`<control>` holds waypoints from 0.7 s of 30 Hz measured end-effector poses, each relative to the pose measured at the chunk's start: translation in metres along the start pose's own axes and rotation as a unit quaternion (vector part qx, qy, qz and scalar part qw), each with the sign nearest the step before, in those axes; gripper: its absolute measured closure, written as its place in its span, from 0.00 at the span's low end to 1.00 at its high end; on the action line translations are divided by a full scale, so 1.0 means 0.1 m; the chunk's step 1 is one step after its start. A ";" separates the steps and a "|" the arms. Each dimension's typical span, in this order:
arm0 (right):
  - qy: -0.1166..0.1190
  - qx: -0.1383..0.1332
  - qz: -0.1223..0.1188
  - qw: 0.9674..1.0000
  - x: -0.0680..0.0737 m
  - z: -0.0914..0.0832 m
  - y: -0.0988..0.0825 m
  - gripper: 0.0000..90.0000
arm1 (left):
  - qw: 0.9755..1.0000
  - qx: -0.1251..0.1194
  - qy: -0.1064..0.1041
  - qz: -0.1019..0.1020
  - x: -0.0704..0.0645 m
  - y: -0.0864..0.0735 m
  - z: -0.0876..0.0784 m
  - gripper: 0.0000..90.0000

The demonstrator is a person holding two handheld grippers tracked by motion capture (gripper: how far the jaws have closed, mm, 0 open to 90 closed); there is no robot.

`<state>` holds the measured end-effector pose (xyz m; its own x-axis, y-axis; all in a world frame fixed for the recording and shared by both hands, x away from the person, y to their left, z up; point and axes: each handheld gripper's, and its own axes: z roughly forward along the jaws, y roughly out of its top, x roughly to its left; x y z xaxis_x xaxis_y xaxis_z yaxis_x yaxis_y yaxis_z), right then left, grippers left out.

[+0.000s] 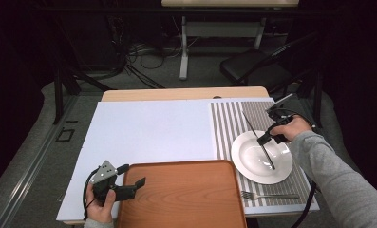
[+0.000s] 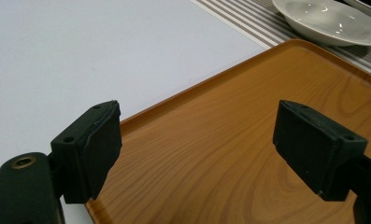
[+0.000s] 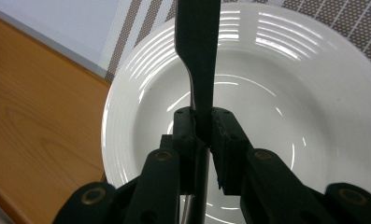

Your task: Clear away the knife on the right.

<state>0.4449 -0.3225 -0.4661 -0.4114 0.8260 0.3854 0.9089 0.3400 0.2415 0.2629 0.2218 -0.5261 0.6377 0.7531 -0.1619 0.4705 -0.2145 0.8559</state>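
High view: the right gripper (image 1: 266,138) hangs over the white plate (image 1: 245,164) at the right of the table, its jaws clamped on a knife (image 1: 258,137). The knife's long axis runs from far-left to near-right across the plate, one end reaching out over the striped mat (image 1: 229,121), the other over the plate's near-right part. The tray (image 1: 181,199) lies near and left of the plate, and the right hand is by far the closer one to the knife. A fork (image 1: 267,195) lies on the mat just near of the plate, right of the tray. The left gripper (image 1: 131,179) rests at the tray's near-left corner, jaws apart and holding nothing. The mat and tray sit on a white sheet (image 1: 148,128) over a wooden table; beyond it are a dark floor, cables and a chair.

Left gripper view: the jaws stand wide over the tray (image 2: 230,140), its rim crossing between them; the plate (image 2: 328,23) is far right.

Right gripper view: the pads (image 3: 226,135) pinch the knife (image 3: 198,51), which rises straight away from the gripper over the plate's bowl (image 3: 267,107); the tray (image 3: 33,121) lies to the left.
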 end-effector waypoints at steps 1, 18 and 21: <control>-0.006 0.008 -0.001 1.000 0.02 -0.01 -0.01 0.89 | 1.000 0.001 0.000 0.001 0.00 0.00 0.00 0.18; -0.020 0.161 -0.133 0.978 0.57 0.18 -0.10 0.89 | 1.000 0.000 -0.001 0.002 -0.01 0.00 0.00 0.18; 0.025 0.042 -0.072 0.996 0.69 0.36 -0.24 0.89 | 1.000 -0.001 -0.001 0.002 -0.01 0.00 0.00 0.18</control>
<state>0.3974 -0.2576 -0.4775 -0.5389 0.7430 0.3968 0.8419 0.4912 0.2236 0.2622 0.2211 -0.5258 0.6410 0.7505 -0.1605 0.4676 -0.2161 0.8571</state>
